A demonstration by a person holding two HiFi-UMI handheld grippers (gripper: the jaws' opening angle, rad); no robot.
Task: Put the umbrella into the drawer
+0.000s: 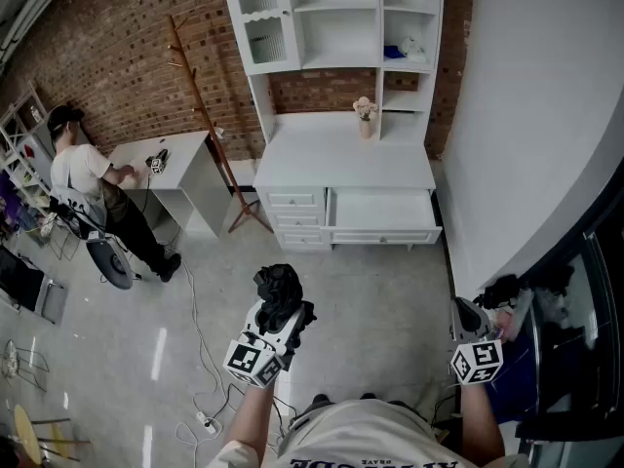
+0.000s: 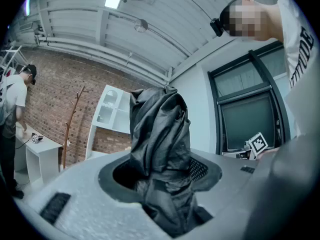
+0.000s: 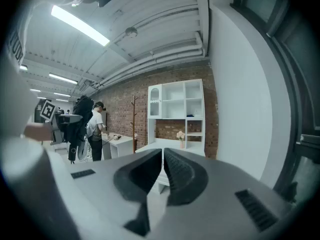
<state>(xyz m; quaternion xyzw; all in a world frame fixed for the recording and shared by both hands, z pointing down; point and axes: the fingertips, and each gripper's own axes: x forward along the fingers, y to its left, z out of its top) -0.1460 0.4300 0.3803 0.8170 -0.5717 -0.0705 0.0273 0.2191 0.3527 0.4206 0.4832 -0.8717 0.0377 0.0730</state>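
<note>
Brick-walled room, drawer (image 1: 382, 210) open; left gripper (image 2: 161, 174) jaws clamped wide on black umbrella (image 2: 159, 129); right gripper (image 3: 163, 169) jaws together.

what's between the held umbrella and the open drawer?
Head view: only bare floor lies between the umbrella in the left gripper and the open drawer.

Black folded umbrella (image 2: 160, 134) upright in left hand-held gripper (image 2: 161, 175); white drawer (image 1: 382, 210) open, well apart.
</note>
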